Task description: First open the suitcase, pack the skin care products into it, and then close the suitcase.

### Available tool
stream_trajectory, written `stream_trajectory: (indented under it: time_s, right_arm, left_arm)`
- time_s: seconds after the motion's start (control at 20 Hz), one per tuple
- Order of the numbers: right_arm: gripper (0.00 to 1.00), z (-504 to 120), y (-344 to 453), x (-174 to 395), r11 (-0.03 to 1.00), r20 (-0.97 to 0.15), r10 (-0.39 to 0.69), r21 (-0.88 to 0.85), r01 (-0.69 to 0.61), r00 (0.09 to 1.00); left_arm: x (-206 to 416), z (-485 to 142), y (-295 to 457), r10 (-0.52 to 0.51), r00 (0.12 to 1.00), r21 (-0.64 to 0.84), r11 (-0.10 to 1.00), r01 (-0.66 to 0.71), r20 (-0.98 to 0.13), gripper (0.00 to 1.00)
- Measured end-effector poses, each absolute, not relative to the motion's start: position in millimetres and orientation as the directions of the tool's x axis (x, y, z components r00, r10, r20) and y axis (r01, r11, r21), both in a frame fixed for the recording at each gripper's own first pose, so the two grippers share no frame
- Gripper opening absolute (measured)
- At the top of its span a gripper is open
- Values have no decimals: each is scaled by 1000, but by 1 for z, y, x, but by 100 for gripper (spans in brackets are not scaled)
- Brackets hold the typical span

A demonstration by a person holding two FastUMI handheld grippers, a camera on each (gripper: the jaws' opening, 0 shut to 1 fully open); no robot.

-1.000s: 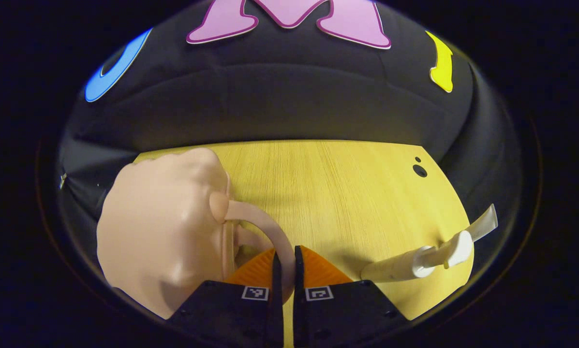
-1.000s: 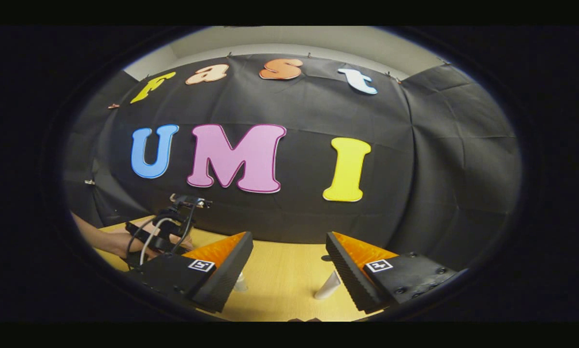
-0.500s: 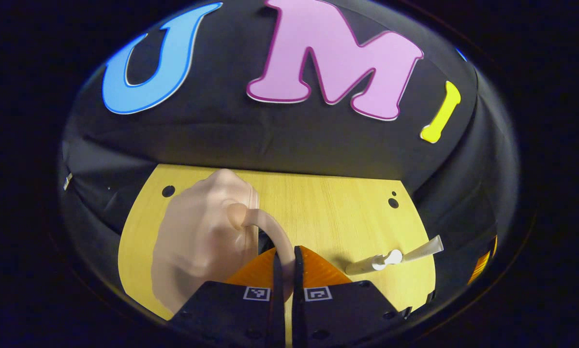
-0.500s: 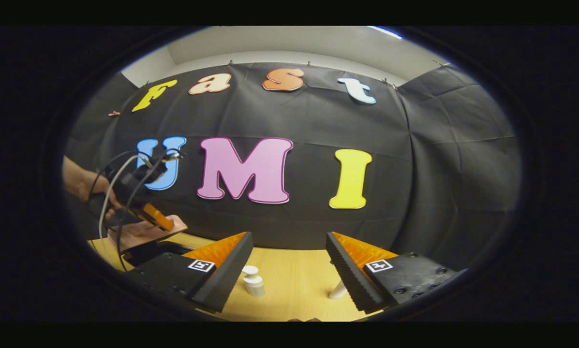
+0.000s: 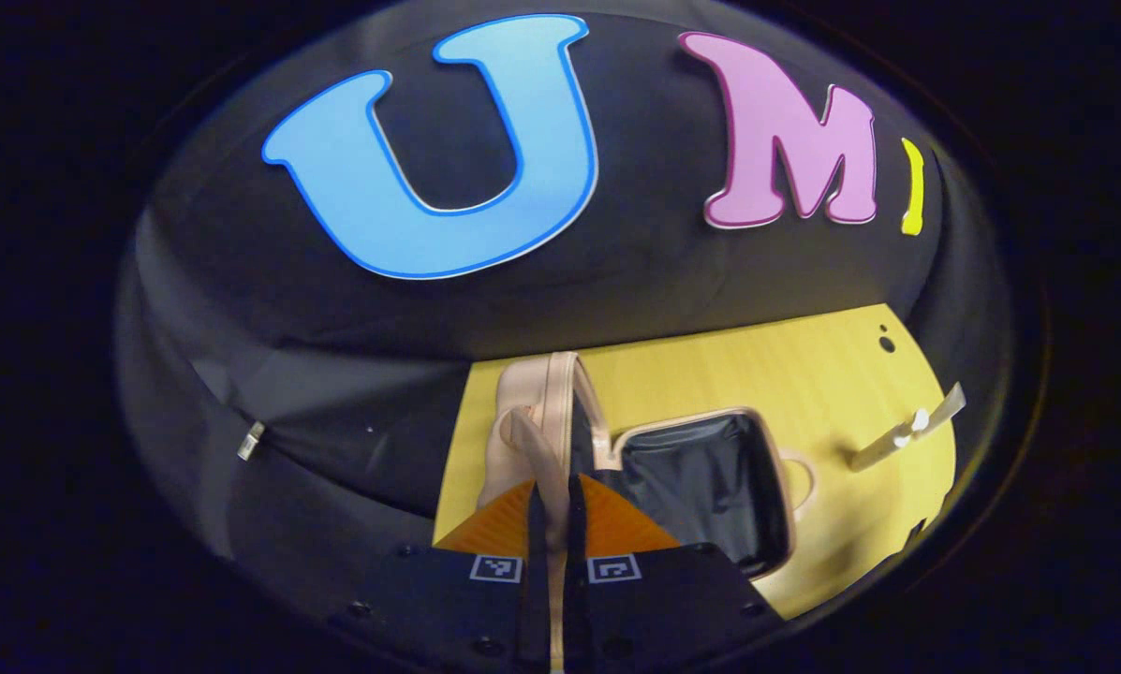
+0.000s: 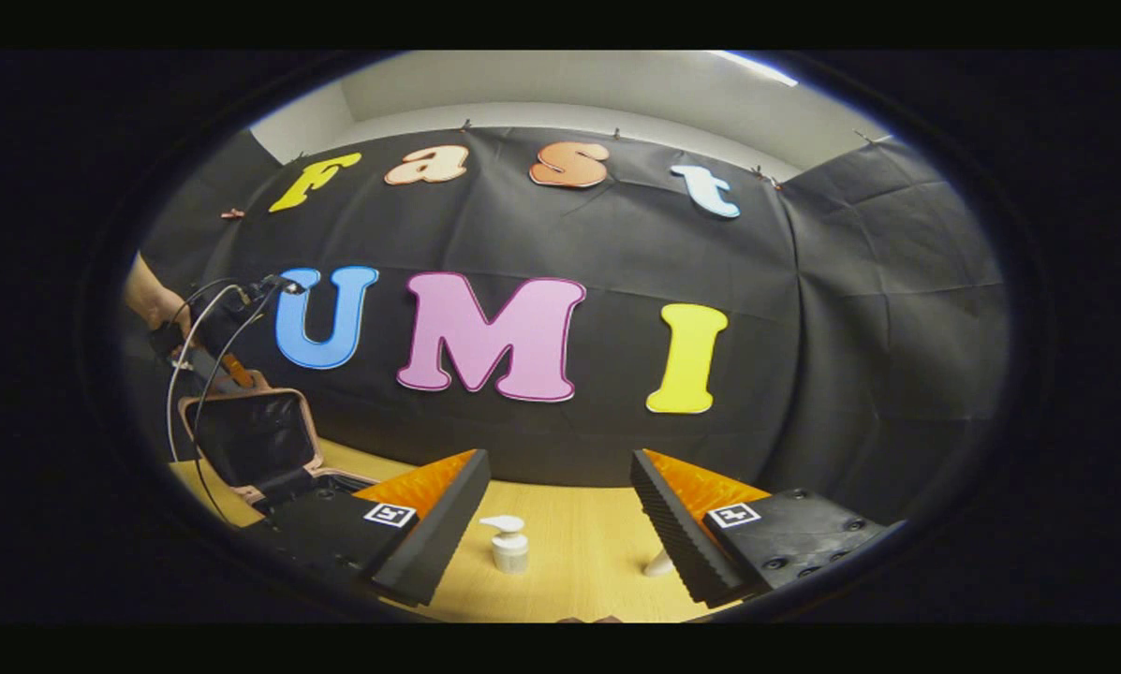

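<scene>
The pale pink suitcase stands open on the yellow table. Its lid is raised and its black-lined base lies flat. My left gripper is shut on the lid's handle strap. In the right gripper view the lid stands upright at the far left, with the left gripper at its top edge. My right gripper hangs open above the table with nothing between its fingers. A white pump bottle and a tube stand beyond its fingers.
In the left gripper view the pump bottle and a tube sit at the table's right side, apart from the suitcase. A hand with cables holds the left gripper. Two small holes mark the table's far right corner.
The left gripper has lifted the handle and swung the lid from closed to upright, exposing the black lining. The right gripper has hardly moved and stays open.
</scene>
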State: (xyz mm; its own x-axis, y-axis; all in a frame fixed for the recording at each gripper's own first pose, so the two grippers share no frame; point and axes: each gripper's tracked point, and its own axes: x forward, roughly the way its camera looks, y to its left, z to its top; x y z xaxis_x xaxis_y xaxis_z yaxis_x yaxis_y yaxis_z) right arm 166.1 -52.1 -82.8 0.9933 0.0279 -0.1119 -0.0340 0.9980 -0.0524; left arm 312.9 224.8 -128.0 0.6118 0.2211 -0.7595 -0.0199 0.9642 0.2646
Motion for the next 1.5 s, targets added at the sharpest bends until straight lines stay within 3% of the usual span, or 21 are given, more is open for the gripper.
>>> stream_trajectory:
  time_s: [0.3, 0.5, 0.8, 1.0, 1.15, 1.25, 1.3, 1.35, 1.4, 1.5]
  right_arm:
    - [97, -92, -49, 150, 997, -165, -35, -68, 24, 986]
    - [97, -109, -46, 141, 998, -230, -60, -49, 50, 971]
    - [97, -134, -40, 123, 994, -276, -90, -82, 70, 957]
    - [97, -147, -34, 110, 993, -291, -85, -102, 58, 953]
    - [96, -134, -42, 108, 992, -256, -96, -101, 72, 962]
    - [96, -128, -50, 110, 991, -245, -108, -108, 83, 964]
    - [97, -123, -54, 110, 990, -238, -116, -111, 92, 964]
    - [97, -119, -60, 109, 989, -234, -125, -110, 101, 964]
    - [96, -116, -64, 108, 989, -230, -128, -107, 106, 965]
    - [96, -112, -71, 110, 988, -224, -128, -113, 104, 966]
  left_arm:
    - [309, -189, 348, 290, 597, 270, 955, -126, -748, 11]
    - [295, -254, 400, 304, 546, 197, 949, -246, -781, 11]
    - [277, -358, 428, 295, 456, 162, 938, -307, -840, 11]
    - [269, -381, 437, 342, 443, 208, 923, -323, -829, 12]
    - [265, -362, 440, 424, 450, 310, 900, -307, -786, 23]
    - [276, -328, 421, 410, 542, 293, 911, -292, -734, 29]
    - [280, -309, 408, 398, 580, 282, 917, -283, -711, 47]
    - [282, -293, 394, 386, 612, 280, 923, -266, -690, 89]
    - [286, -273, 373, 357, 658, 271, 934, -235, -663, 98]
    - [293, -242, 325, 290, 748, 235, 955, -183, -597, 98]
